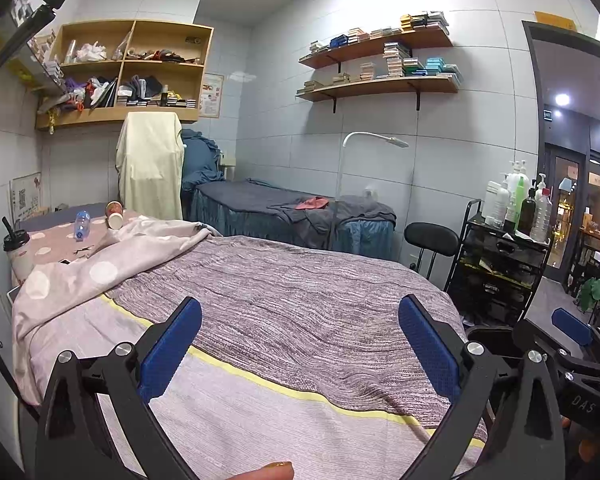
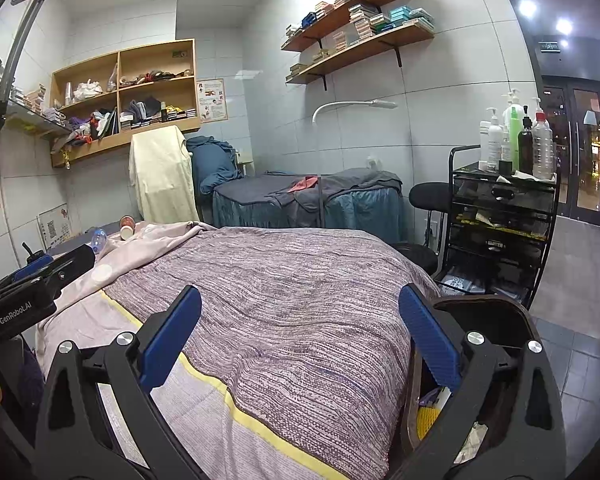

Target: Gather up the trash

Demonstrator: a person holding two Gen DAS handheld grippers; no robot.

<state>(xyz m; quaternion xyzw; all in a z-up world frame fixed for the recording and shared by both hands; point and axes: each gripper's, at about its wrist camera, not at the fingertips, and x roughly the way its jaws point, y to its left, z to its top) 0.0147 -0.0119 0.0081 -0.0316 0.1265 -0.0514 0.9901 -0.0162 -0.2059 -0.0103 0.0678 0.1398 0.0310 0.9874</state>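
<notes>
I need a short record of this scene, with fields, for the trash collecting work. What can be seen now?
place: small room with two beds
near bed: striped cover, dotted blanket at the far end
plastic bottle: lying on its side at the far end of the near bed
paper cup: lying on its side beside the bottle
cup with straw: upright, at the bed's far left edge
bin: beside the bed, under the right gripper
left gripper: open, empty
right gripper: open, empty
</notes>
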